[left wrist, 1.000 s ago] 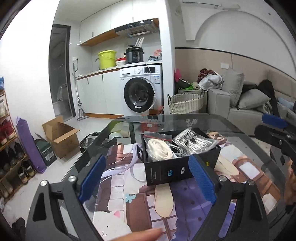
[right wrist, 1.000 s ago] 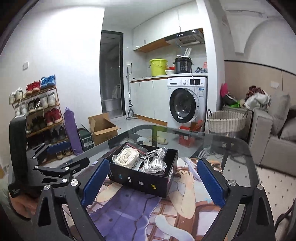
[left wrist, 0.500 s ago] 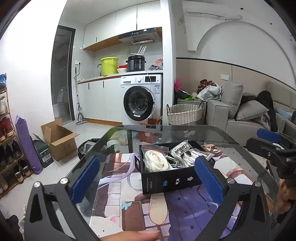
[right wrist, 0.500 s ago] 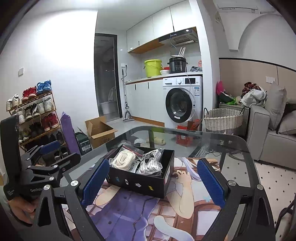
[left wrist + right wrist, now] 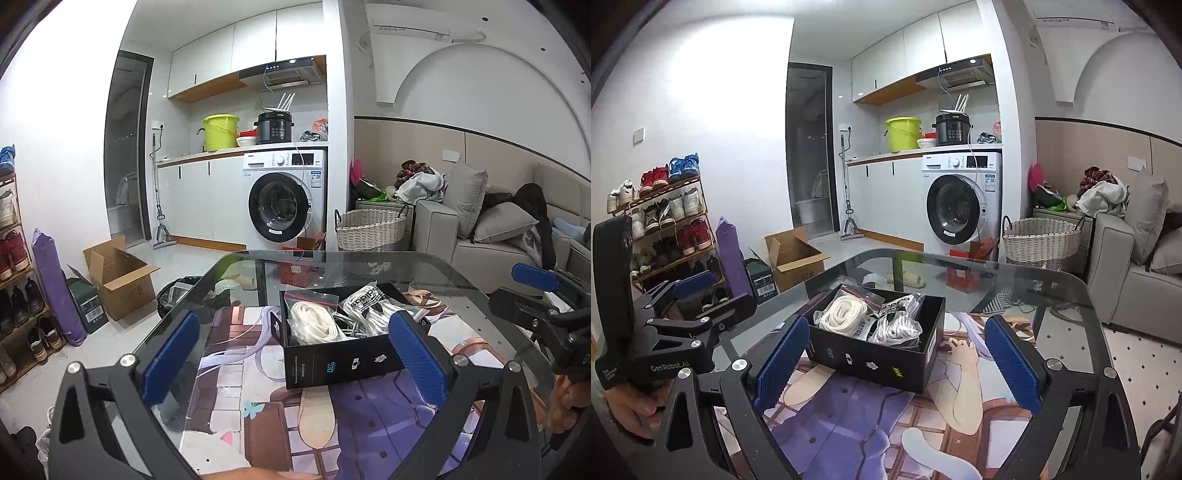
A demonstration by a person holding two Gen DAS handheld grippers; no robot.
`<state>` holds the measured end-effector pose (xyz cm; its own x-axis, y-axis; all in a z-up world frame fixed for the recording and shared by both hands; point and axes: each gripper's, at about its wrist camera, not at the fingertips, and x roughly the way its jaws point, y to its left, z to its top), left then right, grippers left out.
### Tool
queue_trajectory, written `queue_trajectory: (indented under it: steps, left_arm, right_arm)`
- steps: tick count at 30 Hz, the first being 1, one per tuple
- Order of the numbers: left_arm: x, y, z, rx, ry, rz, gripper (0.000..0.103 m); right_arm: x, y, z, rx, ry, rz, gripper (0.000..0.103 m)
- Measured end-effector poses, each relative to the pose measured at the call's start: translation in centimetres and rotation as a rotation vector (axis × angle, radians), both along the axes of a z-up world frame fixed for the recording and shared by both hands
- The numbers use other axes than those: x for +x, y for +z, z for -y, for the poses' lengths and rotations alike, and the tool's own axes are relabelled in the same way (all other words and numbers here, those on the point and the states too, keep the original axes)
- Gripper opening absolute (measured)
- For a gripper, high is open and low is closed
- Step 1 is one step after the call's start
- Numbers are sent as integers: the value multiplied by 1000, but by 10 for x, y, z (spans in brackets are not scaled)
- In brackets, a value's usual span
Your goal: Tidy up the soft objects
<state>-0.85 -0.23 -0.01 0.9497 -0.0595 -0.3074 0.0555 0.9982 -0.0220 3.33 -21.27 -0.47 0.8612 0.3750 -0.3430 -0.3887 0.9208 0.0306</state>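
- Left wrist view: the black box [image 5: 345,341] is seen standing on the illustrated mat [image 5: 258,406] that covers the glass table [image 5: 369,258]. A bag of cream-white laces [image 5: 314,325] and a bag of white laces with black print [image 5: 369,308] are already lodged inside it.
- The left gripper [image 5: 291,363] is held back from the box, above the mat; its blue fingers [image 5: 170,358] are spread wide and nothing is gripped between them.
- Right wrist view: the same box [image 5: 879,349] is shown with both lace bundles [image 5: 846,312] packed within its walls. No loose soft item can be made out on the mat or on the bare glass.
- The right gripper [image 5: 897,363] is likewise kept short of the box, its fingers [image 5: 1012,360] parted and holding nothing.
- The sorting is judged to be at or near its end: everything soft within view is boxed, and no further piece awaiting pick-up is visible. Whether a lid is to be fitted cannot be told.
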Motion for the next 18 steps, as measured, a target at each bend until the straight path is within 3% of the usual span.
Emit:
queue_trajectory:
  steps: [18]
  left_arm:
    - [2,1,0,-6,14,-1,103]
  right_arm:
    - [0,-2,-2,-5,8,-10,97]
